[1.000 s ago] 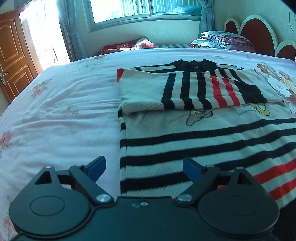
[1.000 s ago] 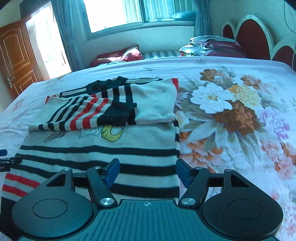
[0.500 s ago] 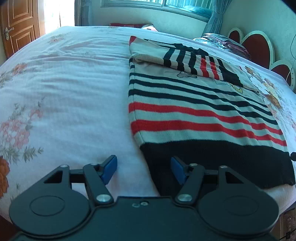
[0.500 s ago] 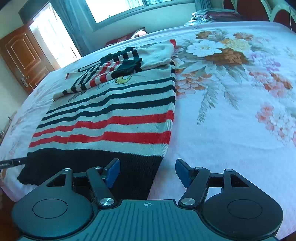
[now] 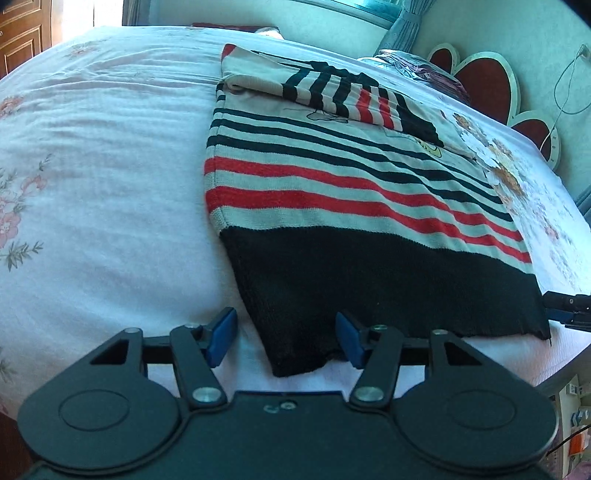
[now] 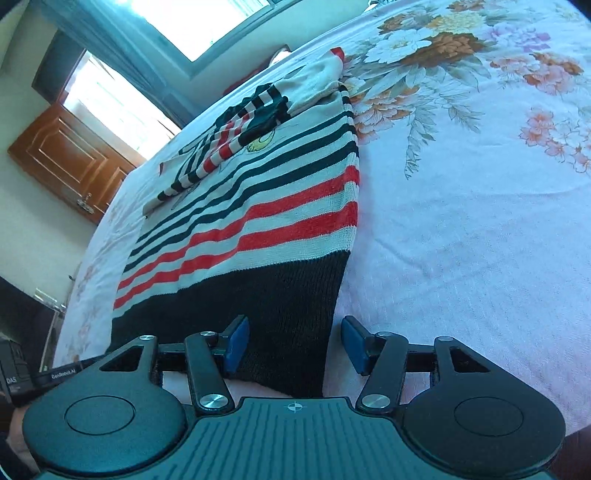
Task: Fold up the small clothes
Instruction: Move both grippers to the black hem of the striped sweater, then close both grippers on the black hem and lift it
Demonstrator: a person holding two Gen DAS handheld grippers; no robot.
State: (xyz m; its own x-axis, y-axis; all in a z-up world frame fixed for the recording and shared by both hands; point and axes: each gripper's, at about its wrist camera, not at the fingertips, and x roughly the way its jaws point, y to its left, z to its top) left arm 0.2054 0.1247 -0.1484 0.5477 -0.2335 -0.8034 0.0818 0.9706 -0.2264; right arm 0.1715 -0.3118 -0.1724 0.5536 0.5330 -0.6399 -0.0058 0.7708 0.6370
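A striped knit sweater (image 5: 332, 192) with red, black and cream bands and a wide black hem lies flat on the bed, its sleeves folded across the far end. It also shows in the right wrist view (image 6: 258, 221). My left gripper (image 5: 286, 338) is open, its blue pads on either side of the hem's near left corner (image 5: 291, 354). My right gripper (image 6: 295, 341) is open around the hem's near right corner (image 6: 295, 362). The right gripper's tip shows at the left view's right edge (image 5: 565, 306).
The bed (image 5: 92, 184) has a pale pink floral cover (image 6: 480, 166). A red scalloped headboard (image 5: 480, 79) and folded bedding are at the far right. A wooden door (image 6: 70, 158) and bright window (image 6: 207, 22) are beyond the bed.
Both grippers have drawn back from the sweater's middle to its near black hem and dropped low, one at each corner. Both stay open. The sweater has not moved.
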